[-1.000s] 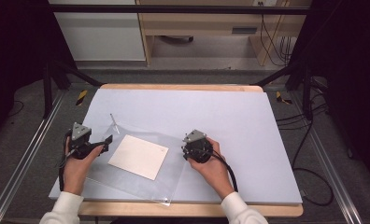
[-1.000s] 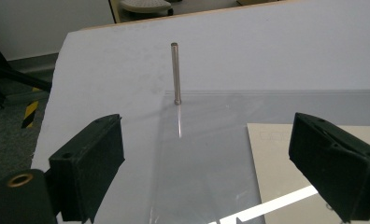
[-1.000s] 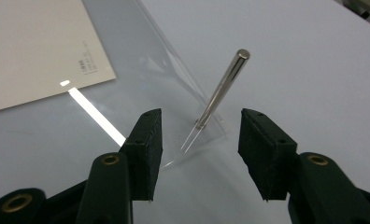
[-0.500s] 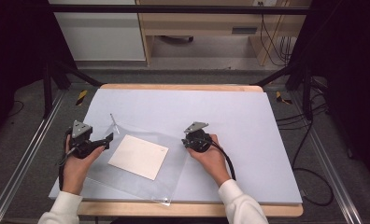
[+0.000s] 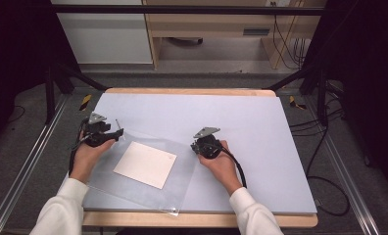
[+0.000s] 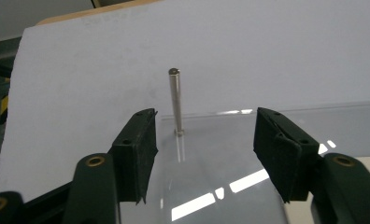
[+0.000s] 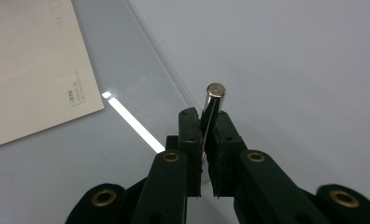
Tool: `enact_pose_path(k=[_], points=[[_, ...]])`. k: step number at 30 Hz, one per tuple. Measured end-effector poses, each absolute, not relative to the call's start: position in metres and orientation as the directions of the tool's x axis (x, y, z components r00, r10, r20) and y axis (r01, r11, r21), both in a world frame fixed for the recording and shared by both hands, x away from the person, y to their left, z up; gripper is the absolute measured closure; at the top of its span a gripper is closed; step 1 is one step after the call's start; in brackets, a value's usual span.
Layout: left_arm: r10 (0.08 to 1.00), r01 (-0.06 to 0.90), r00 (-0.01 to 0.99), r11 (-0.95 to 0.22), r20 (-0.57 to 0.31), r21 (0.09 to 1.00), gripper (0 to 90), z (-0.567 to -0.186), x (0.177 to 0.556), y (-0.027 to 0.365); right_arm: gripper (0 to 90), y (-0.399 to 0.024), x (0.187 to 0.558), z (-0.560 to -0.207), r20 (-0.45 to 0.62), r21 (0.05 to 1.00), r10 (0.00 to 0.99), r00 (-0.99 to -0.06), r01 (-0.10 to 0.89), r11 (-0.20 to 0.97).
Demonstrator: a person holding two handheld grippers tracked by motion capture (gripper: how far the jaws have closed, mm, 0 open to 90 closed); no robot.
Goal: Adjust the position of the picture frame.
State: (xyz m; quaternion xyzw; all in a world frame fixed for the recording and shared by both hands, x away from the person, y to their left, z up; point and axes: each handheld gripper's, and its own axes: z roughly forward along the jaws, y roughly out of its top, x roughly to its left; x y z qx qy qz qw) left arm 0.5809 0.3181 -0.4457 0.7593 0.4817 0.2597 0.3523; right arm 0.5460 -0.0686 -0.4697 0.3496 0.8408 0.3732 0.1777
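A clear plastic sheet lies on the pale mat, with a white card at its middle. A thin metal post stands upright at the sheet's far left corner. My left gripper has just been closing. Its jaws stand either side of that post, and the pads do not touch it. In the high view the left gripper sits just short of the post. My right gripper is shut on a second metal post at the sheet's right edge, beside the card; the high view shows it there.
The pale mat covers a wooden table whose front edge runs near the person's sleeves. Bare mat extends to the right and far side. Yellow-black tools lie on the floor past the table corners. Cables trail at right.
The left hand has moved away from the person and rightward to the corner post, its jaws narrower than before. The right hand shifted slightly forward a second ago, then held still.
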Motion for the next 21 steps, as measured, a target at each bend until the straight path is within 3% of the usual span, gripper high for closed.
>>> enact_pose_path(k=[7,10,21], points=[[0.903,0.521,0.422,-0.313,0.08,0.794,62.7,-0.453,0.599,0.322,85.1,-0.069,0.547,-0.469,-0.035,0.75,0.72,-0.693,0.458,0.478],[0.893,0.523,0.433,-0.356,0.117,0.774,64.6,-0.456,0.602,0.318,85.1,-0.069,0.547,-0.469,-0.033,0.751,0.719,-0.695,0.457,0.477],[0.899,0.556,0.426,-0.345,0.097,0.756,74.5,-0.465,0.612,0.313,85.1,-0.07,0.547,-0.469,-0.034,0.747,0.718,-0.695,0.459,0.481]])
